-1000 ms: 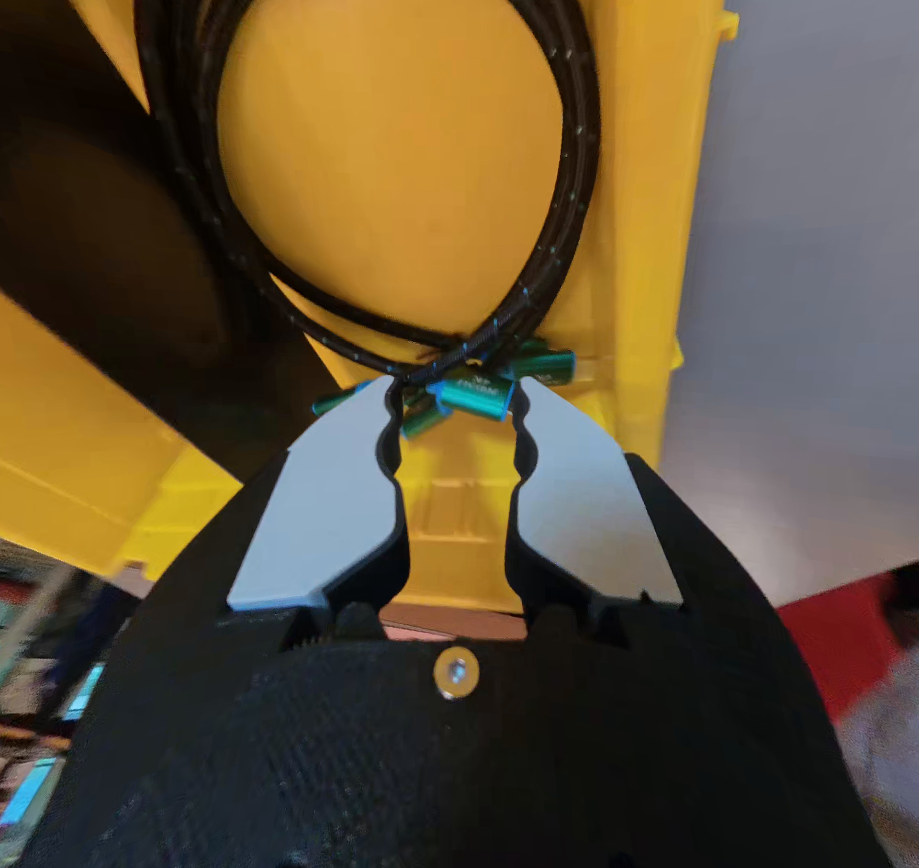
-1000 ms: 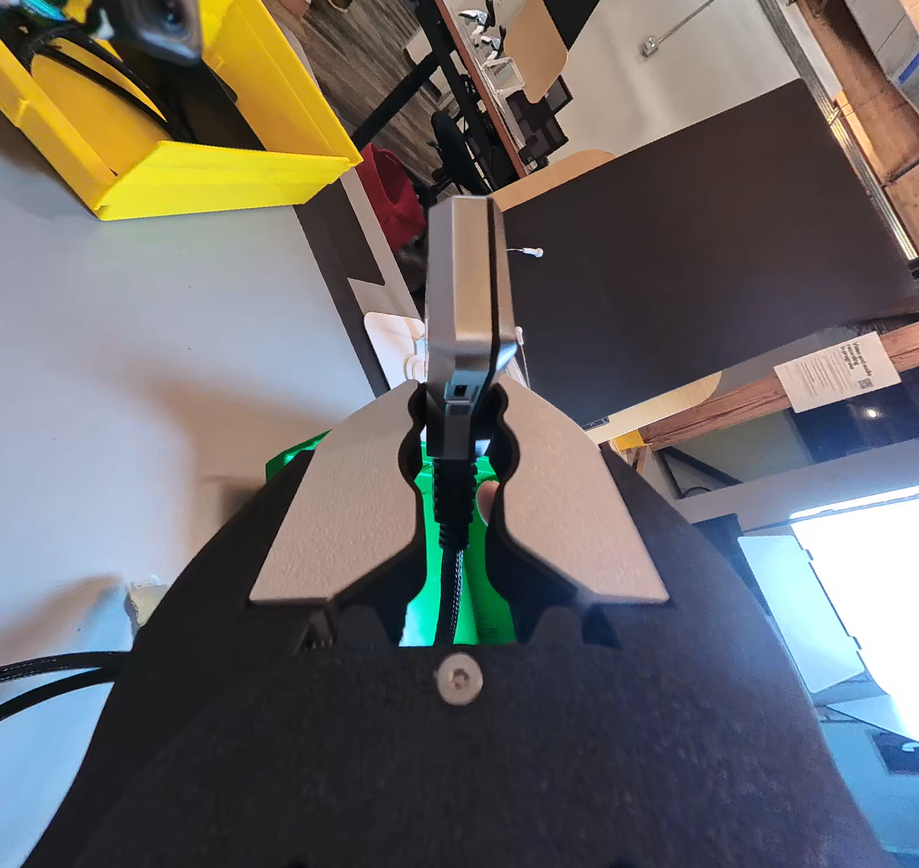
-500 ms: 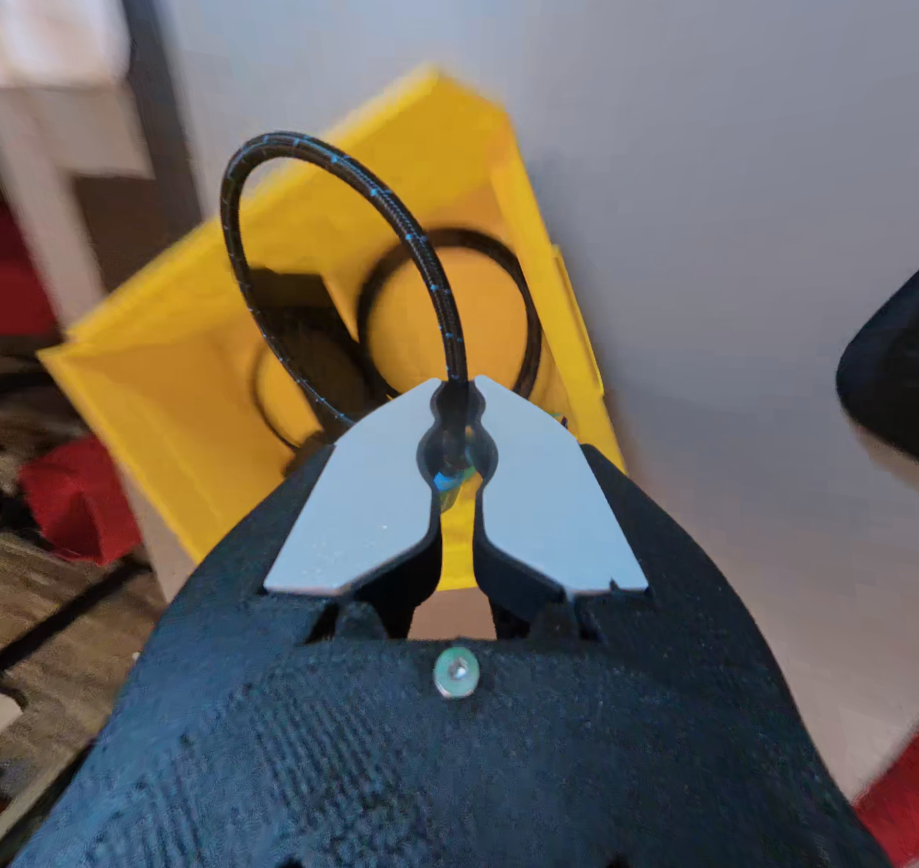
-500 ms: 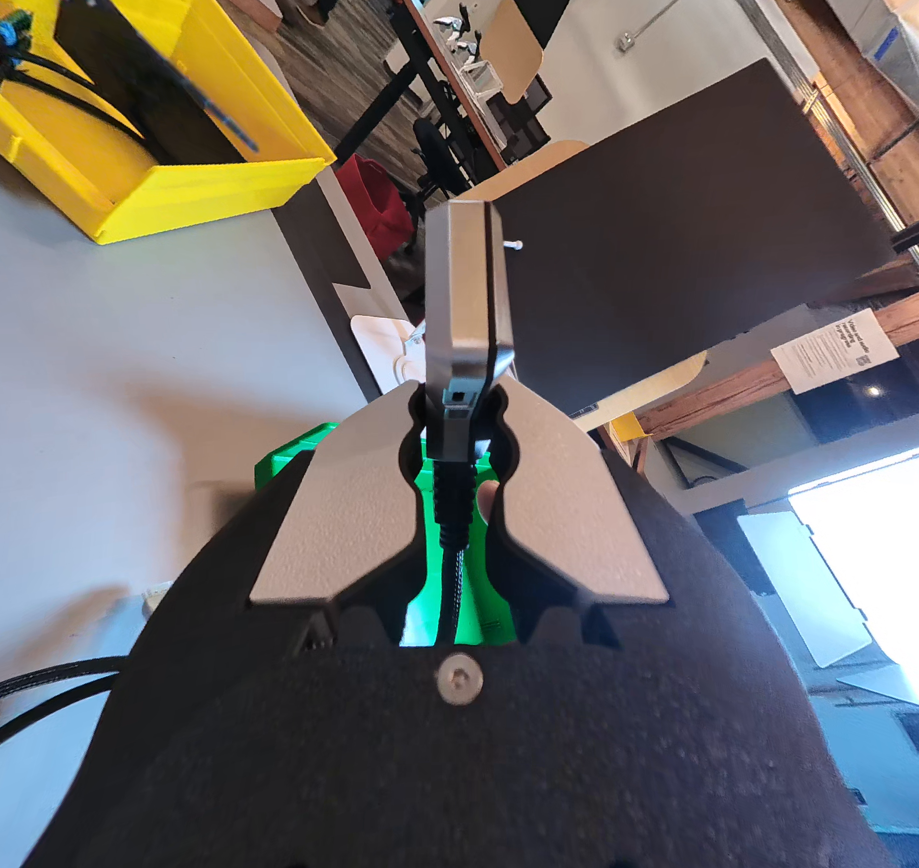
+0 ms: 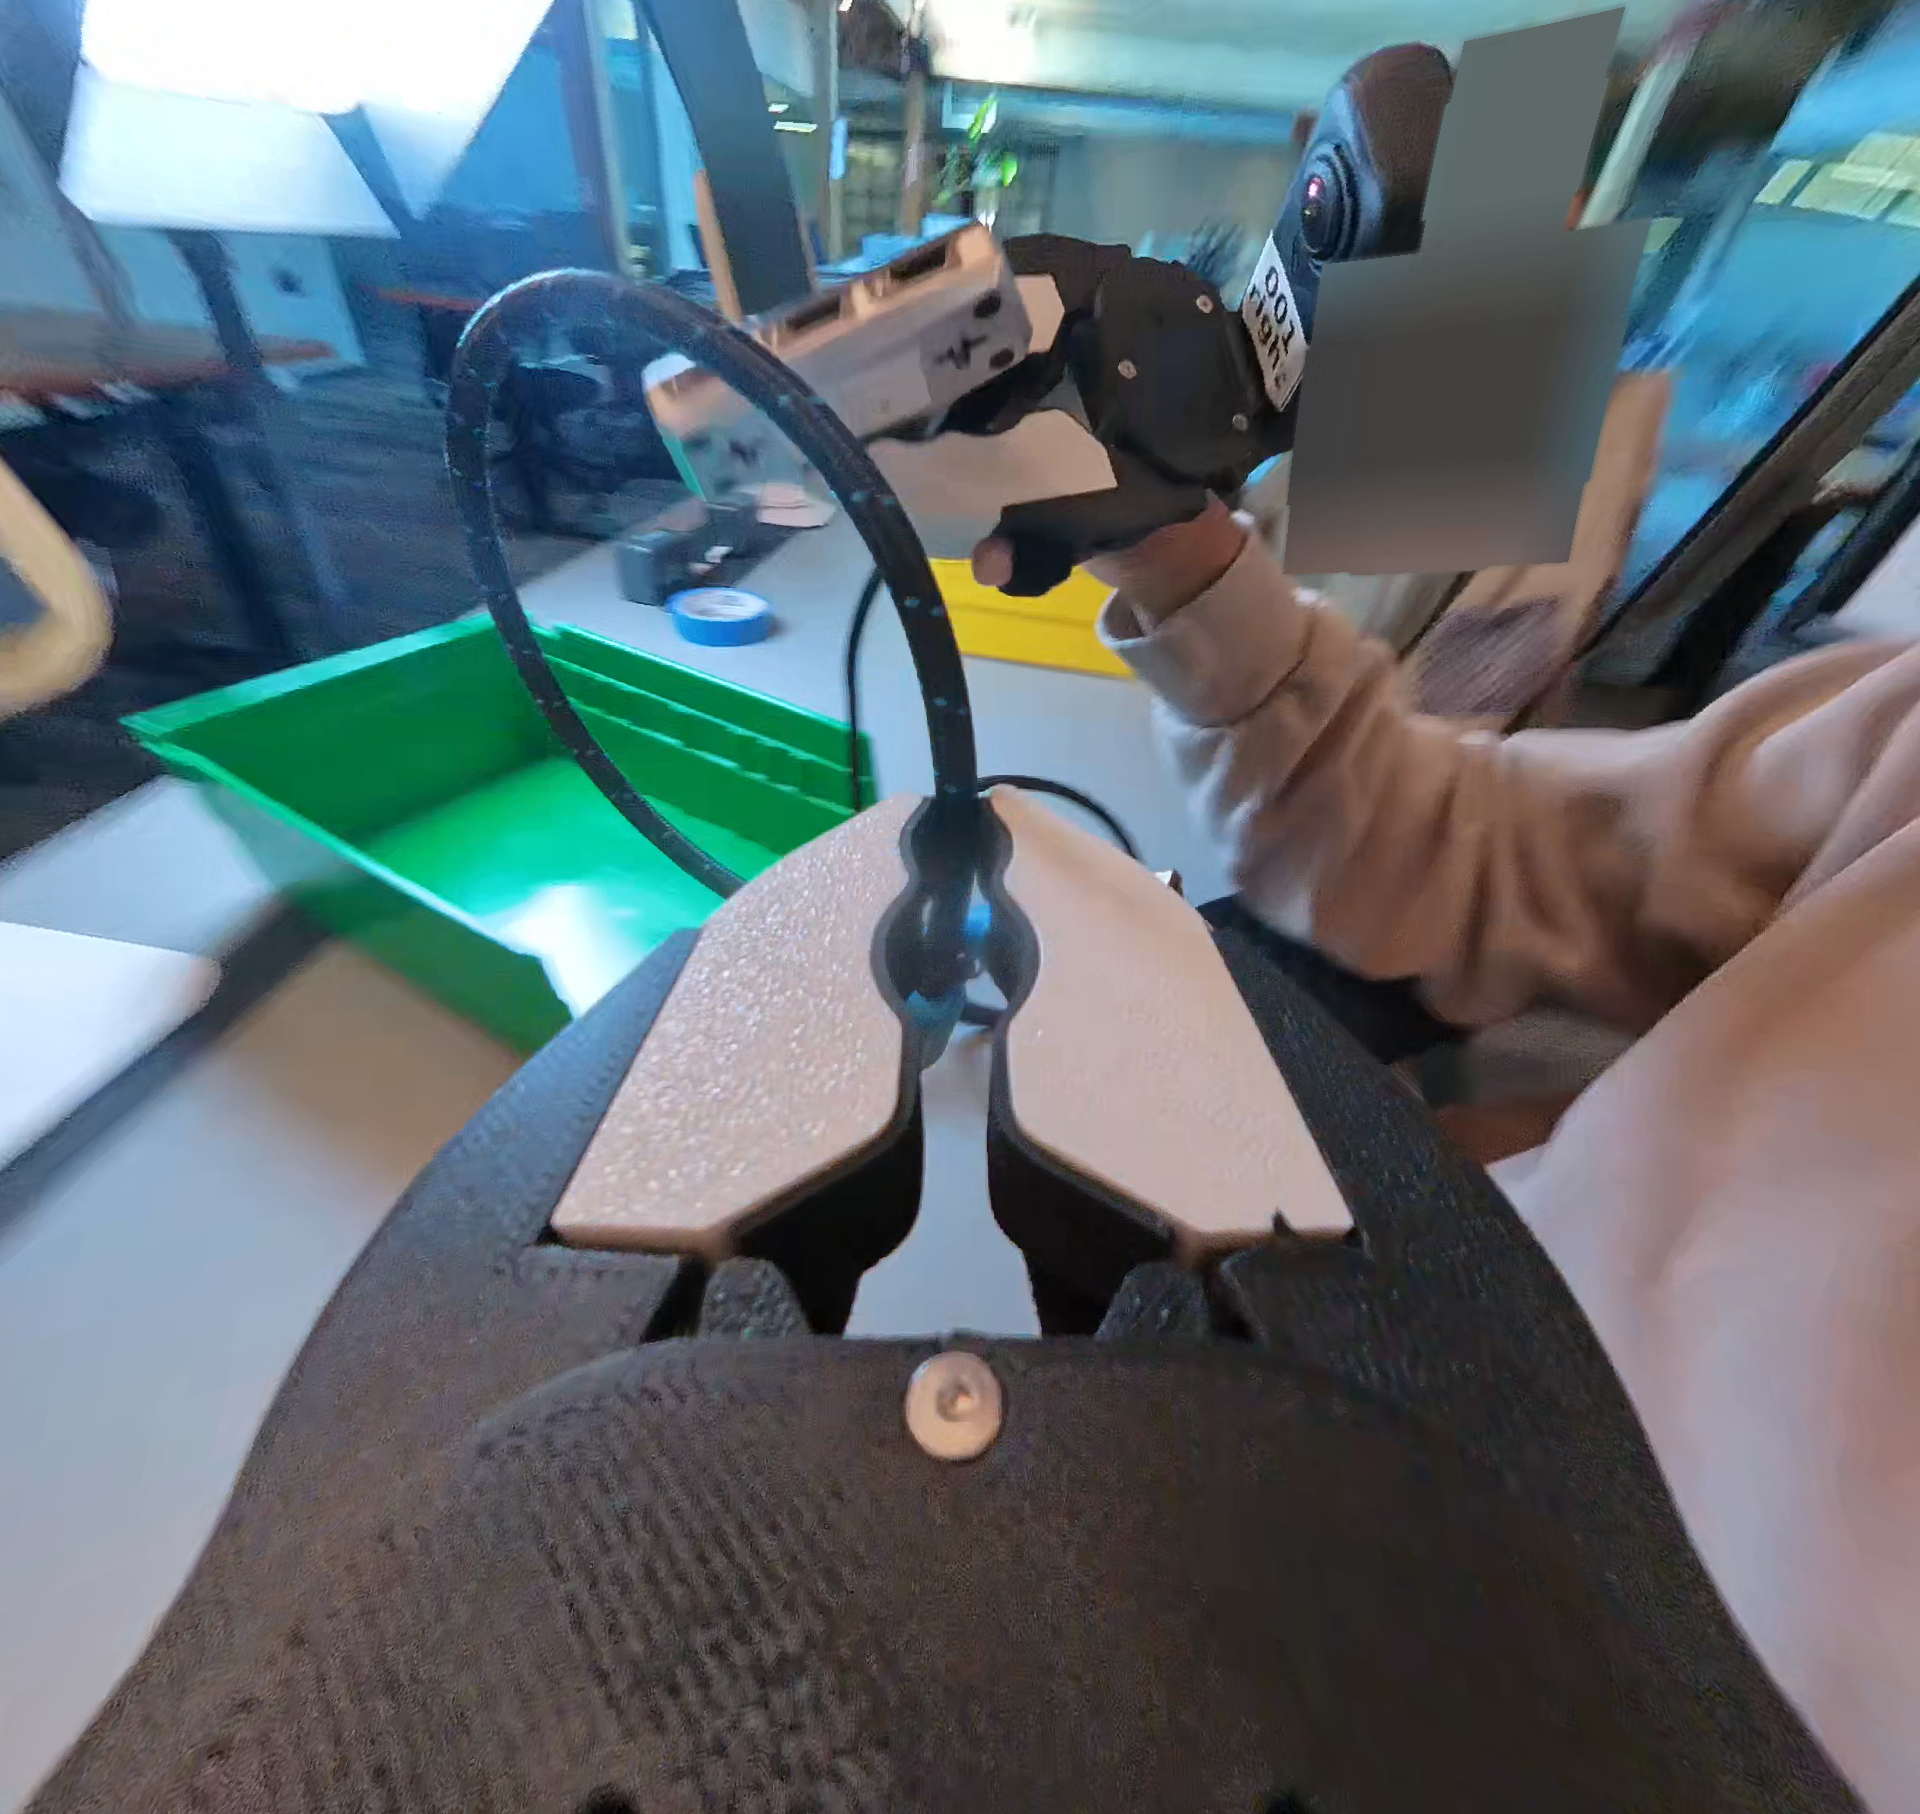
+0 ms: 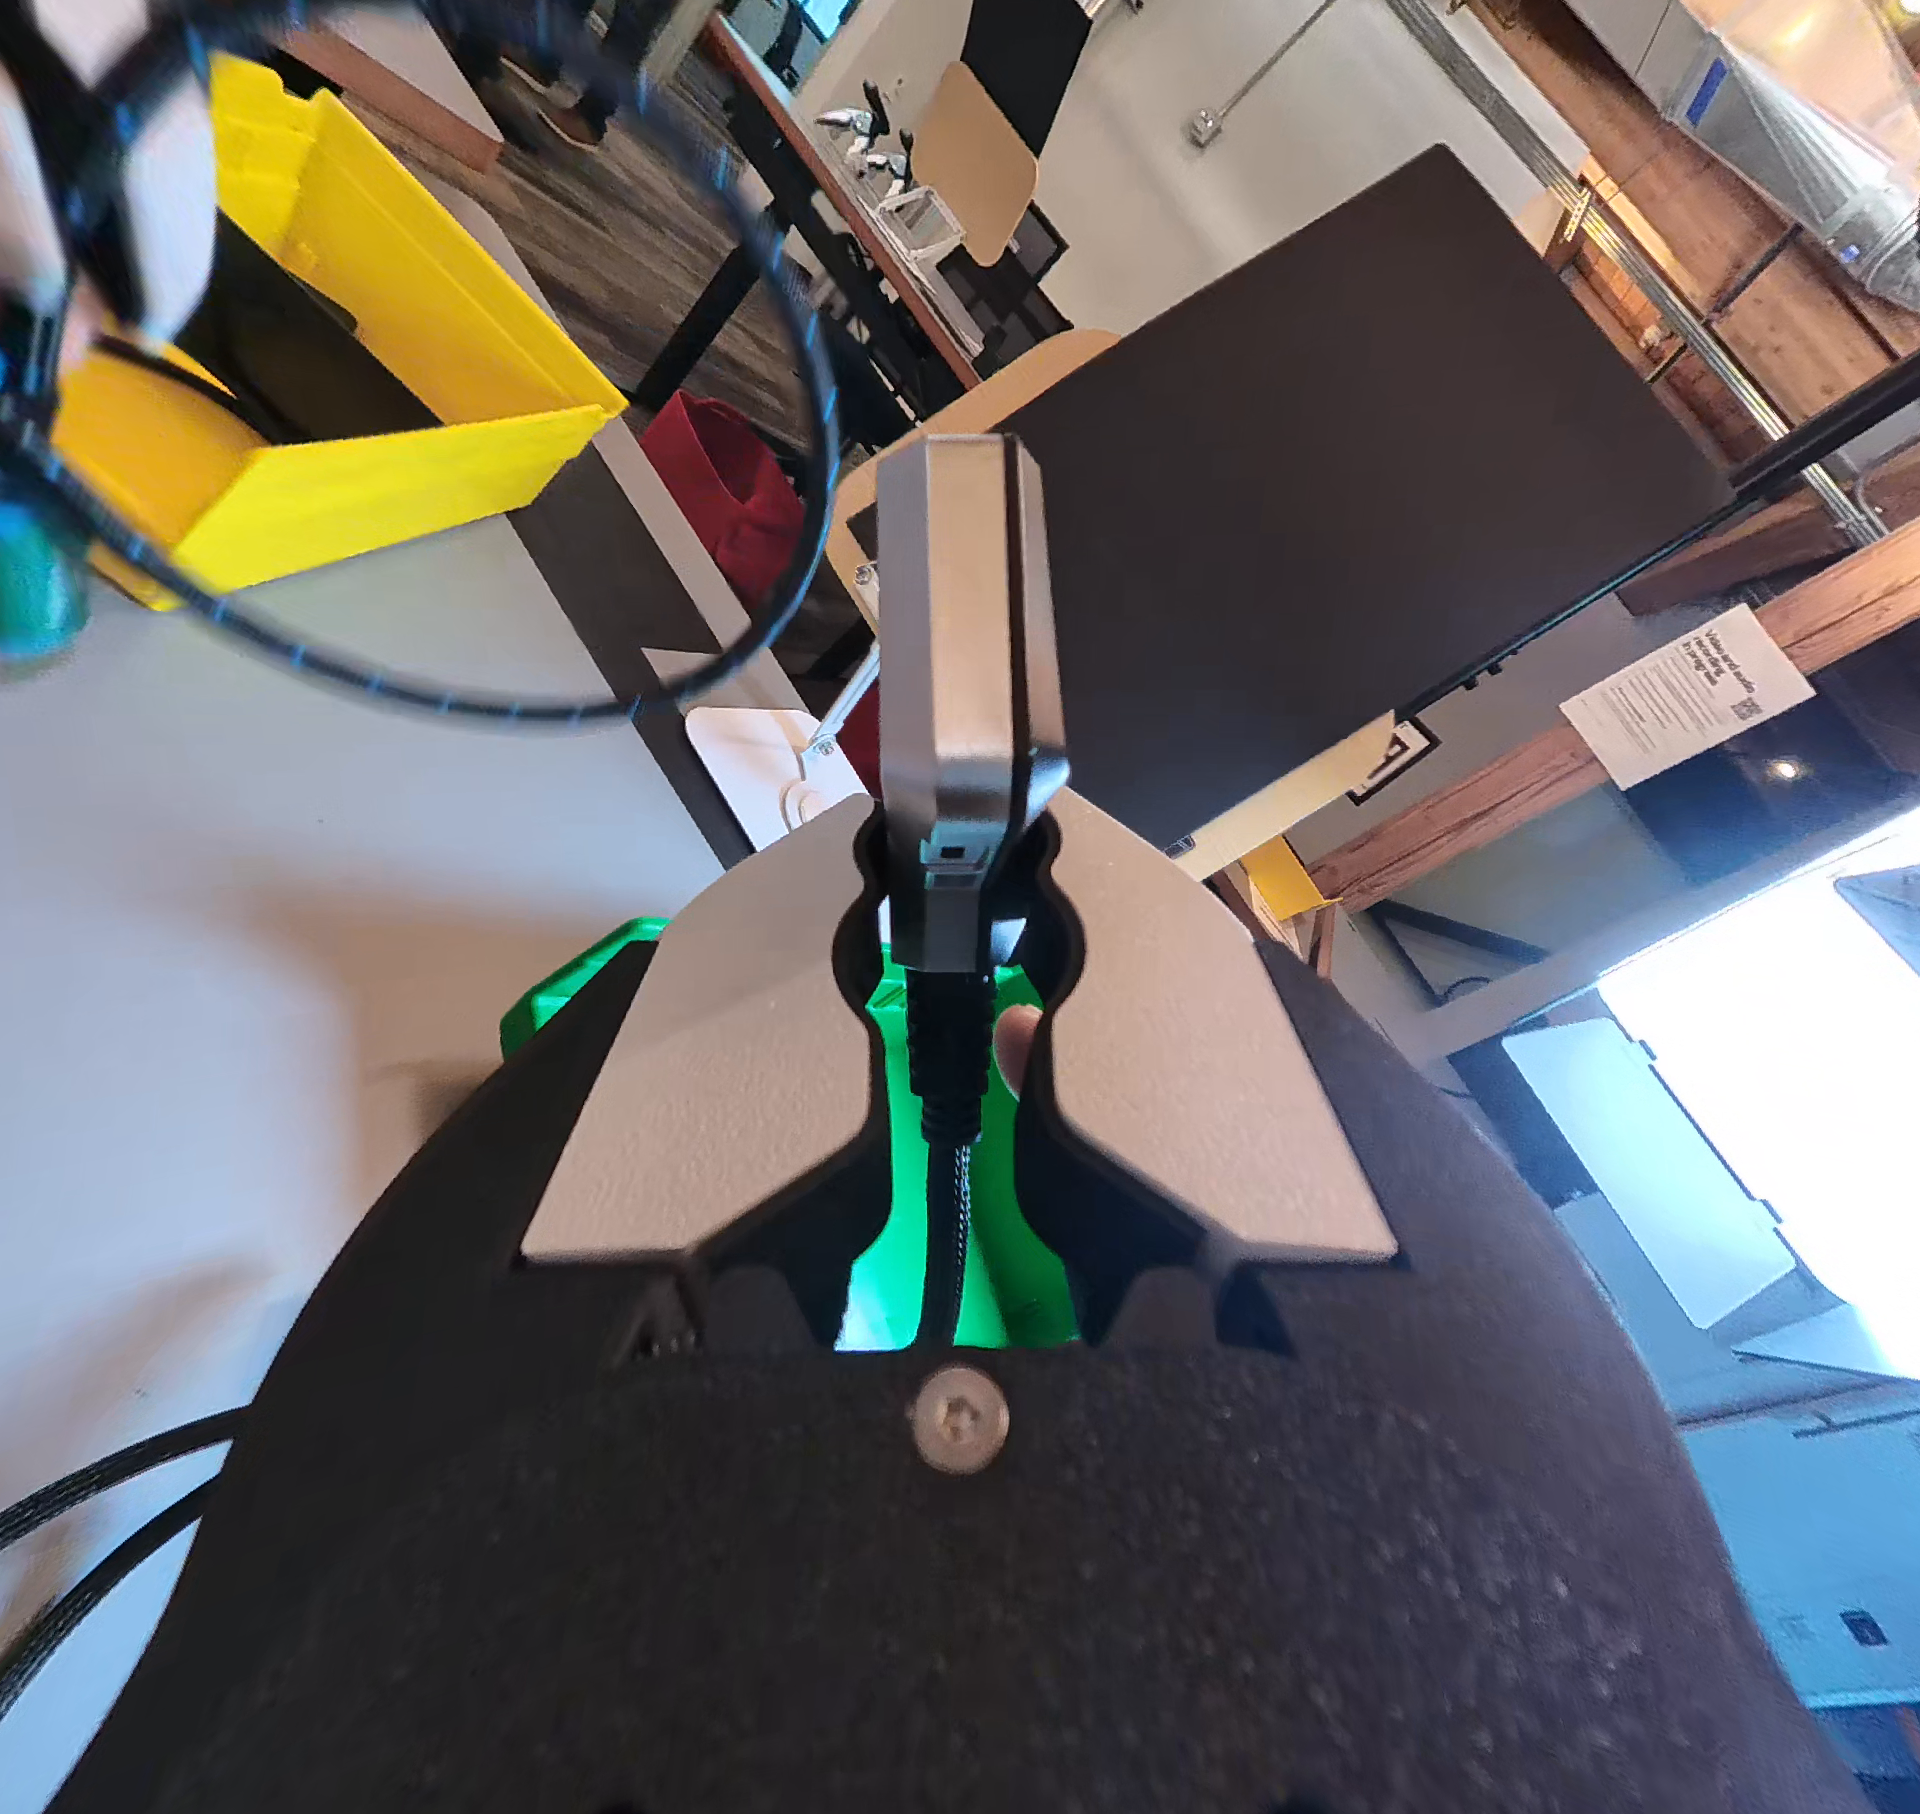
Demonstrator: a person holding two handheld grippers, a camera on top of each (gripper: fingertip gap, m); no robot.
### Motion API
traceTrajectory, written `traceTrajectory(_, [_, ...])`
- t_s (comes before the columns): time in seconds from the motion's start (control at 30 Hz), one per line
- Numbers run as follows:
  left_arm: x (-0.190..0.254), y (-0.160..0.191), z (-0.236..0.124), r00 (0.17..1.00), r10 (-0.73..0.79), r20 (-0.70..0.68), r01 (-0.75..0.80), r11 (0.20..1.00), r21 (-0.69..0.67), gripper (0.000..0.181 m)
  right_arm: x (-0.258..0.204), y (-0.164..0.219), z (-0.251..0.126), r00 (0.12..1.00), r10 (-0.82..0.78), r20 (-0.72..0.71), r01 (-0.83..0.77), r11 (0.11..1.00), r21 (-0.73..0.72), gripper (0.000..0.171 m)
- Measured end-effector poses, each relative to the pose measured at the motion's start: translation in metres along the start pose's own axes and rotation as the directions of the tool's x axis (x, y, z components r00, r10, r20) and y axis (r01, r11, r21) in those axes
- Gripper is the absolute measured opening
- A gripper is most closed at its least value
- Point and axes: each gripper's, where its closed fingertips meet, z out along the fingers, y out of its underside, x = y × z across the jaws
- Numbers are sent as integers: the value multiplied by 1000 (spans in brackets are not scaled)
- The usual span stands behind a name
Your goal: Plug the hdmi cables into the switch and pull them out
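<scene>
My left gripper (image 5: 954, 808) is shut on a black braided hdmi cable (image 5: 665, 476). The cable's blue-green plug (image 5: 940, 995) sits between the fingers and the cable loops up and to the left. My right gripper (image 6: 961, 819) is shut on the end of a silver switch (image 6: 961, 621) and holds it upright in the air. A grey plug with a black cable (image 6: 940, 1068) hangs from the switch's near end. In the left wrist view the switch (image 5: 904, 330) is beyond the loop, its ports facing left, held by the right gripper (image 5: 1039, 362). The cable loop (image 6: 810, 362) and a green plug (image 6: 36, 590) show blurred in the right wrist view.
A green bin (image 5: 468, 808) stands on the grey table below the switch. A yellow bin (image 6: 395, 414) sits near the table's far edge. A blue tape roll (image 5: 720, 614) lies farther back. The person's sleeve (image 5: 1455, 829) fills the right side. There is about 15 cm between the tips of the two grippers.
My left gripper closed on the hdmi cable in the yellow bin, lifted it out and swung toward the switch. The right gripper has held the switch nearly still.
</scene>
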Motion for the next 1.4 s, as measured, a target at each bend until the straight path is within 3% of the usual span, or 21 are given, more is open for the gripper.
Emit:
traceTrajectory(0.07, [-4,25,16,983,-174,-60,176,984,28,6,3,3,-1,1000,8,-5,-8,1000,-2,23])
traceTrajectory(0.17, [-18,81,31,918,-395,-40,392,917,-69,7,7,4,-2,1000,21,-8,-21,1000,3,23])
traceTrajectory(0.37, [-29,139,28,853,-520,50,519,831,-199,7,3,3,0,1000,6,0,-6,1000,-3,23])
traceTrajectory(0.57, [-12,155,-10,919,-365,152,395,861,-320,22,4,7,-1,1000,17,3,-17,1000,-9,23])
traceTrajectory(0.7, [-15,155,-69,960,47,275,101,861,-499,23,2,5,1,1000,27,14,-27,1000,-1,23])
traceTrajectory(0.8, [-6,141,-98,909,361,208,-152,752,-642,21,-5,3,5,999,23,33,-23,1000,-1,23])
traceTrajectory(0.9, [4,150,-106,849,527,34,-315,558,-767,26,-15,2,11,999,4,54,-4,1000,-9,23])
traceTrajectory(1.0, [9,184,-94,864,487,-129,-368,435,-822,36,-22,1,14,998,-21,67,22,1000,-19,23])
traceTrajectory(1.17, [6,232,-57,924,283,-258,-363,429,-827,46,-22,3,11,997,-31,76,32,999,-12,23])
traceTrajectory(1.4, [-4,241,-23,933,229,-279,-356,447,-821,19,-27,-5,6,991,-46,126,37,996,79,23])
